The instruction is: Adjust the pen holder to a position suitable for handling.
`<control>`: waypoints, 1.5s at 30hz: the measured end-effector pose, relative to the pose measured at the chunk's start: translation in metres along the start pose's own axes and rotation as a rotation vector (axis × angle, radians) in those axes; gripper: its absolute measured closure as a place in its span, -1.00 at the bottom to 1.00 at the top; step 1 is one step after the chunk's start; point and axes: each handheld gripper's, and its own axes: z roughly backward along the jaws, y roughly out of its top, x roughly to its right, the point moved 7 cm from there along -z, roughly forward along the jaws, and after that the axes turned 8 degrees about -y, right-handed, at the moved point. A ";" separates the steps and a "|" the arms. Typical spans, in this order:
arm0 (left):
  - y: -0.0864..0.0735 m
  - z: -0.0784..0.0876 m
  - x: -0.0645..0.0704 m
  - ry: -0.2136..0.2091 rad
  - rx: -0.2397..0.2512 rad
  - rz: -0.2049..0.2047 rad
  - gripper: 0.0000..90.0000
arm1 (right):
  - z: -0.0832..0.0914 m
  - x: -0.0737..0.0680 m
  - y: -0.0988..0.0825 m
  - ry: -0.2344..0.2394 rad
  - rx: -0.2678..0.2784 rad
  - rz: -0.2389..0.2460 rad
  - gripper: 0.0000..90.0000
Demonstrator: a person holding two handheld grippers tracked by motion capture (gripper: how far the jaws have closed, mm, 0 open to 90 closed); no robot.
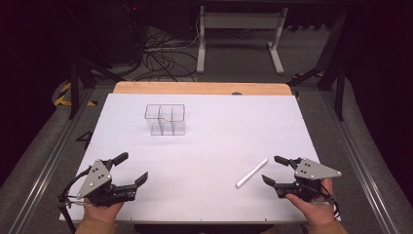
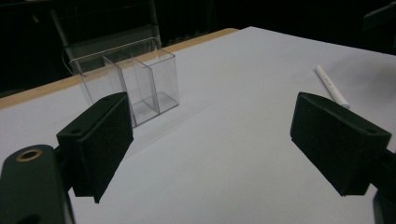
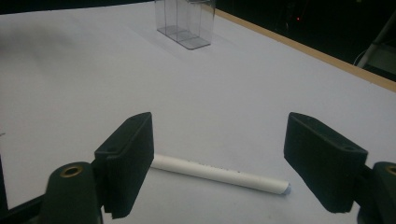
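Note:
A white pen-like stick [image 1: 252, 172] lies slanted on the white table at the front right. My right gripper [image 1: 271, 168] rests just right of it, open and holding nothing. In the right gripper view the stick [image 3: 219, 174] lies crosswise on the table low between the spread jaws of that gripper [image 3: 219, 135], untouched. My left gripper [image 1: 132, 167] is open at the front left with nothing in it. A clear plastic organizer [image 1: 165, 119] with several compartments stands upright at the back left, and ahead of the left gripper [image 2: 212, 135] the organizer [image 2: 130, 79] looks empty.
The white sheet [image 1: 209, 141] covers most of the table, with a wooden strip [image 1: 202, 88] along the far edge. Beyond the table are cables [image 1: 160, 56] and a white desk frame [image 1: 238, 34] on the floor. Metal rails [image 1: 46, 161] run along both sides.

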 end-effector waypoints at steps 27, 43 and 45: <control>0.036 -0.036 -0.028 -0.059 -0.076 -0.009 -0.55 | -0.003 -0.001 -0.005 0.019 -0.014 -0.016 -0.44; 0.051 -0.065 -0.058 -0.095 -0.264 -0.110 -0.38 | 0.007 -0.002 -0.011 0.010 -0.020 -0.036 -0.44; 0.051 -0.069 -0.062 -0.098 -0.280 -0.107 -0.37 | 0.008 -0.003 -0.012 0.009 -0.020 -0.039 -0.43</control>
